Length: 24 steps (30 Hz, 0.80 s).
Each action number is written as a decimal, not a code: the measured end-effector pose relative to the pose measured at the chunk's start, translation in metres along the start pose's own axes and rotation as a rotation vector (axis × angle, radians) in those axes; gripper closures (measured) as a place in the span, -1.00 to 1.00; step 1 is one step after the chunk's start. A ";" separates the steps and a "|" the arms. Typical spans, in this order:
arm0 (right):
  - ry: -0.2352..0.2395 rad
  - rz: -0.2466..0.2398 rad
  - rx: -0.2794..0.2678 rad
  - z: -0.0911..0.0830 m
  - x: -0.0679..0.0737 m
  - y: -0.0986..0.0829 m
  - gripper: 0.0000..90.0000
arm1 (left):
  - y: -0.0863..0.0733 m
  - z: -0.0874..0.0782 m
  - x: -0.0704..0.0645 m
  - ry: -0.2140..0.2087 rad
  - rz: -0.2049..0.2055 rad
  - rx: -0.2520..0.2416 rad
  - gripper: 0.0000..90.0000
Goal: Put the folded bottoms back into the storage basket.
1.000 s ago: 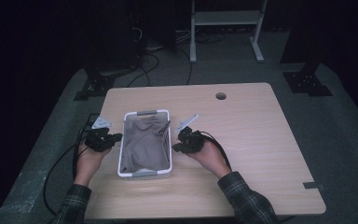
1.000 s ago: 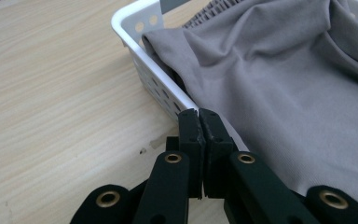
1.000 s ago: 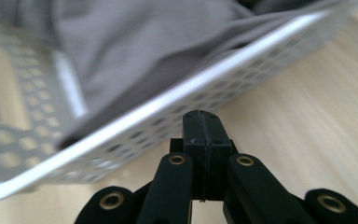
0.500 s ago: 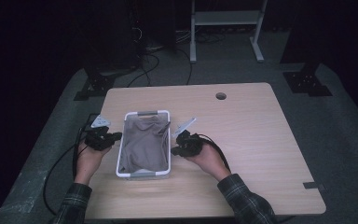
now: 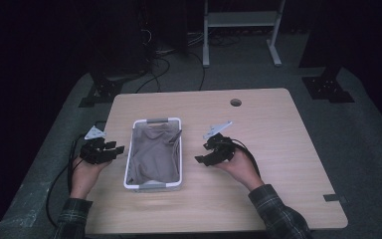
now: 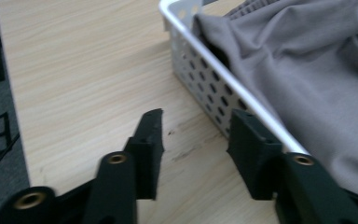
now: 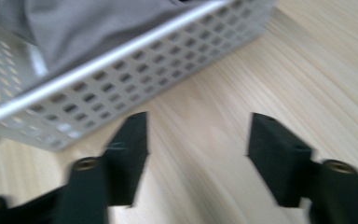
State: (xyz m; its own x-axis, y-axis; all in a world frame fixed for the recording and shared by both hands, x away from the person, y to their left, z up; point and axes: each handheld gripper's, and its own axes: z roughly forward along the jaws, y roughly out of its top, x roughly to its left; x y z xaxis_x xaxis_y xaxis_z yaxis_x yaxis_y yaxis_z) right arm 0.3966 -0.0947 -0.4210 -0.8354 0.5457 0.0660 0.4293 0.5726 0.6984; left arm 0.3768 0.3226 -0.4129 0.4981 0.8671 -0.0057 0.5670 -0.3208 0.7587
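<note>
A white perforated basket stands on the wooden table with a grey cloth bundled inside. My left gripper sits just off the basket's left wall, open and empty. In the left gripper view the basket wall and the cloth lie right beside my right-hand jaw. My right gripper is to the right of the basket, apart from it, open with nothing between its jaws. The right gripper view shows the basket wall ahead and cloth above its rim.
The table has bare wood to the right and front of the basket. A round cable hole is near the far edge. Cables trail off the left edge. A white shelf frame stands on the floor behind.
My right gripper has pulled away from the basket's right wall toward the right and front. The left gripper has stayed beside the left wall. The basket has barely shifted.
</note>
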 end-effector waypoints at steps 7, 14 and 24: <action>-0.070 0.030 -0.026 -0.019 -0.022 -0.022 -0.77 | -0.009 0.001 0.000 0.047 0.010 0.023 -0.47; -0.180 0.037 -0.064 -0.041 -0.039 -0.052 -1.00 | -0.018 0.001 0.000 0.077 0.006 0.039 -0.85; -0.278 0.122 -0.034 -0.069 -0.065 -0.109 -1.00 | -0.033 0.015 0.000 0.045 0.050 0.106 -1.00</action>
State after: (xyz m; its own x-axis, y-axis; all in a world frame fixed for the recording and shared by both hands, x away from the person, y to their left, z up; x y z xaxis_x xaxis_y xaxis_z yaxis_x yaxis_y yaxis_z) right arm 0.3805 -0.2347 -0.4526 -0.6506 0.7582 -0.0435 0.5049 0.4745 0.7211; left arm 0.3679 0.3271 -0.4475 0.4986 0.8647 0.0612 0.6097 -0.4000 0.6843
